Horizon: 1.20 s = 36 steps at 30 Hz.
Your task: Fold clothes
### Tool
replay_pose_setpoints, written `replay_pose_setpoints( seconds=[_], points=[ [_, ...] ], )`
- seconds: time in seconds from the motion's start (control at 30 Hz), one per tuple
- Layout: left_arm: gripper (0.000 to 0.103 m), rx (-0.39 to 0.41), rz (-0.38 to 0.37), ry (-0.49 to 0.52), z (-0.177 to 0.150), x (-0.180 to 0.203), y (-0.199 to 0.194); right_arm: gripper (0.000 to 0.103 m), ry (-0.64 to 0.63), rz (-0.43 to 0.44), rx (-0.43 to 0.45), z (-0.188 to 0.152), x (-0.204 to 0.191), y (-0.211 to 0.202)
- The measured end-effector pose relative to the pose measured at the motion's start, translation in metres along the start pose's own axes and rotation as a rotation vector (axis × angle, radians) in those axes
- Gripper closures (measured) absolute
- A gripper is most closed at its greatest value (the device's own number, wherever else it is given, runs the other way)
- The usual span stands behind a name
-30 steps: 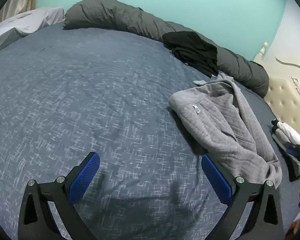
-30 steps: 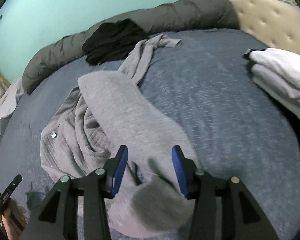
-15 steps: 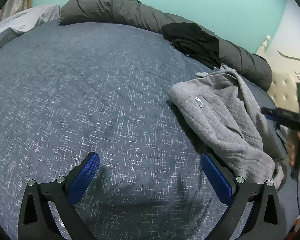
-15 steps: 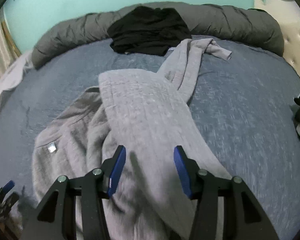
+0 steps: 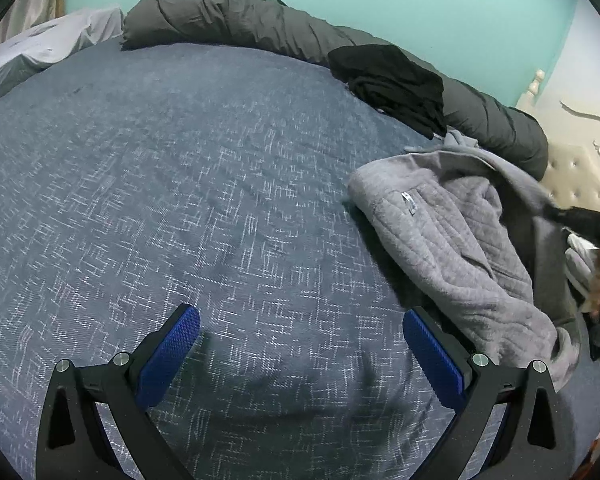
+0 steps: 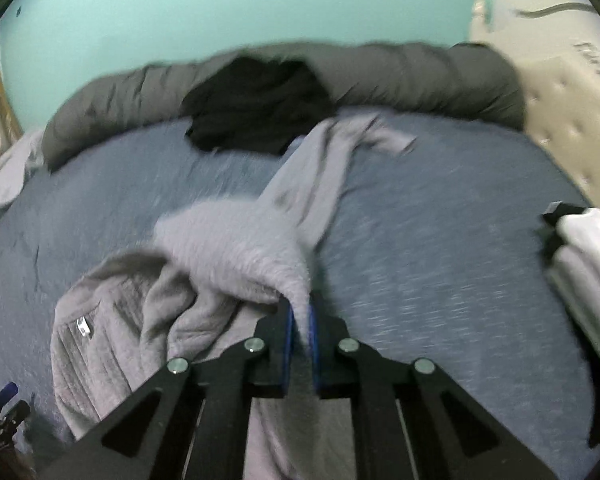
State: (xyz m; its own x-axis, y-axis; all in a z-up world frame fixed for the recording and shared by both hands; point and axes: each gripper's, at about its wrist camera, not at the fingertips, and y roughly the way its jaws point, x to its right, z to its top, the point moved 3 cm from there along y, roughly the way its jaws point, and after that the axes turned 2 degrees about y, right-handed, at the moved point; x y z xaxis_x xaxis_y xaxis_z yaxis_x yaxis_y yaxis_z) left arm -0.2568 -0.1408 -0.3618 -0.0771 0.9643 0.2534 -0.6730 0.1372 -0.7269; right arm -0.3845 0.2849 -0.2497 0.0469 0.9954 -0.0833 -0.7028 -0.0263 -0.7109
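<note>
Grey quilted robe point(image 5: 452, 240), blue-flecked bedspread point(image 5: 180, 200), prob. black clothes point(image 5: 392, 80), teal wall point(image 5: 340, 0)

1. The right wrist view is smeared with motion blur, so the weave of the grey robe point(image 6: 236, 240) and the black clothes point(image 6: 256, 108) lose their detail.
2. The right tool point(image 6: 299, 312) is closing on a pinch of robe; the fabric between the pads is hidden.
3. The small tag point(image 5: 409, 203) on the robe is too tiny to read.
4. The folded white pile point(image 6: 592, 264) runs off the right edge.
5. In the left wrist view the right tool point(image 5: 588, 226) is a dark blur at the edge.
</note>
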Motion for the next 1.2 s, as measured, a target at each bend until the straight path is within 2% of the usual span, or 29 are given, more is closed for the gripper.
replay_pose_setpoints(
  seconds=[0.13,0.23,0.33,0.43,0.53,0.57,0.73,0.8,0.87,1.03,1.2],
  points=[
    [0.0,0.024,0.025,0.021,-0.001,0.002,-0.008,0.097,0.071,-0.099,0.051,-0.003,0.058,-0.05],
    [0.0,0.026,0.022,0.031,-0.002,0.003,-0.012,0.097,0.2,-0.203,0.058,-0.012,0.124,-0.076],
    [0.0,0.026,0.019,0.032,-0.003,0.004,-0.014,0.097,0.259,-0.295,-0.028,-0.036,0.17,-0.086],
    [0.0,0.027,0.019,0.035,-0.003,0.006,-0.016,0.093,0.285,-0.294,-0.081,-0.06,0.188,-0.089],
    [0.0,0.03,0.014,0.039,-0.001,0.008,-0.016,0.086,0.316,-0.328,-0.077,-0.074,0.189,-0.094],
    [0.0,0.029,0.012,0.04,-0.001,0.009,-0.016,0.079,0.327,-0.341,-0.075,-0.078,0.19,-0.096],
    [0.0,0.02,-0.009,0.046,-0.003,0.013,-0.016,0.067,0.282,-0.312,0.065,-0.078,0.143,-0.116],
    [0.0,0.016,-0.021,0.048,-0.003,0.015,-0.016,0.058,0.262,-0.287,0.122,-0.075,0.124,-0.123],
    [0.0,0.008,-0.032,0.045,-0.004,0.016,-0.014,0.056,0.249,-0.262,0.162,-0.073,0.107,-0.126],
    [0.0,0.0,-0.042,0.038,-0.004,0.016,-0.012,0.055,0.296,-0.056,0.093,-0.078,0.077,-0.096],
    [0.0,-0.007,-0.039,0.028,-0.005,0.014,-0.01,0.055,0.295,0.079,0.036,-0.1,0.03,-0.066]
  ],
)
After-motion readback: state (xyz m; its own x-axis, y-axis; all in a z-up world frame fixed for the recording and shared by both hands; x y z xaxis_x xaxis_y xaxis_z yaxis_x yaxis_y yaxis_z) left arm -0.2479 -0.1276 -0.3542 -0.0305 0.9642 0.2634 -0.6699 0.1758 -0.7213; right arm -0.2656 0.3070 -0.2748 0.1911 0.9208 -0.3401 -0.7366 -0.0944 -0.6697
